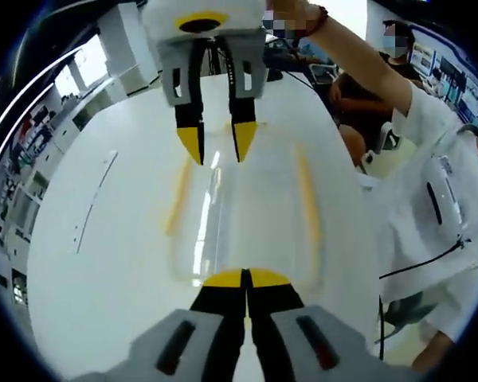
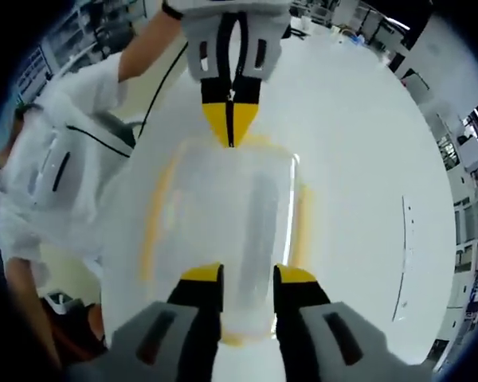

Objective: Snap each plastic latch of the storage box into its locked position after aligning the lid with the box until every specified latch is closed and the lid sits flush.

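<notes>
**Box on desk, a gripper at each end**

Box [image 1: 247, 215] lies flat on the white desk [image 1: 103, 239], a clear container with its lid [image 2: 223, 207] on. Yellow latches run along both long sides: in the left gripper view one latch [image 1: 178, 195] sits on the left and another [image 1: 307, 199] on the right. In the right gripper view the same strips show at the box's left [image 2: 153, 227] and right [image 2: 301, 215] edges. Blur prevents any finding on whether these latches are snapped down or whether the lid sits flush.

Left gripper [image 1: 246, 280]: fingers closed, yellow tips pressed together with no gap, at the near end of the box. Whether they touch the rim cannot be told. The right gripper view shows this gripper at the far end of the box, tips together.

Right gripper [image 2: 247, 274]: fingers apart, a clear gap between the yellow tips, poised over the near end of the box with nothing held between them. The left gripper view shows it at the far end, tips spread and pointing down at the lid.

Person in a white garment [image 1: 438, 199] stands just beside the desk, a bare arm [image 1: 358, 56] reaching toward the right gripper.
</notes>
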`<state>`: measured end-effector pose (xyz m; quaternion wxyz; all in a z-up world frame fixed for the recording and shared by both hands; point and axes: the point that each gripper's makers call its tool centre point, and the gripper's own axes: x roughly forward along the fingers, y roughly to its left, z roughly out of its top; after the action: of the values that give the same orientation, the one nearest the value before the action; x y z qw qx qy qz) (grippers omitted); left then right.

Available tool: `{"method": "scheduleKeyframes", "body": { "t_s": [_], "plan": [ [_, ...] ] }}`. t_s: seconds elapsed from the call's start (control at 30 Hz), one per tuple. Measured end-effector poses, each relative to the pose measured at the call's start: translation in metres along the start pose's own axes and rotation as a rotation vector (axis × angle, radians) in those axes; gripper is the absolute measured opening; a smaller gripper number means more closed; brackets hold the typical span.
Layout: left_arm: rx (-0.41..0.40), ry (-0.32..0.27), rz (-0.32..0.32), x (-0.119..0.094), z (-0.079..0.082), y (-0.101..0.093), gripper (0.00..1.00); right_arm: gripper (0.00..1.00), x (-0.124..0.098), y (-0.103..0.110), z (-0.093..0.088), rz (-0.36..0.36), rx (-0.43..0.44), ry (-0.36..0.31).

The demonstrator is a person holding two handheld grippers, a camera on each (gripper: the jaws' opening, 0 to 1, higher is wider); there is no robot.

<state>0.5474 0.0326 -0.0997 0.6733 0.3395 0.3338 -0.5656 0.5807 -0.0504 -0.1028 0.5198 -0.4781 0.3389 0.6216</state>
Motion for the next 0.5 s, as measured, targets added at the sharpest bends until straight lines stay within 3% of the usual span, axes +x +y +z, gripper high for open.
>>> {"method": "scheduleKeyframes", "body": {
  "t_s": [0.3,0.5],
  "plan": [
    [0.001,-0.016,-0.033,-0.006,-0.008,-0.007,0.00,0.36,0.004,-0.007,0.005,0.035,0.021,0.017],
    [0.005,-0.052,-0.040,-0.009,-0.009,-0.010,0.00,0.46,0.008,-0.003,0.011,0.115,0.058,-0.009]
  ]
}}
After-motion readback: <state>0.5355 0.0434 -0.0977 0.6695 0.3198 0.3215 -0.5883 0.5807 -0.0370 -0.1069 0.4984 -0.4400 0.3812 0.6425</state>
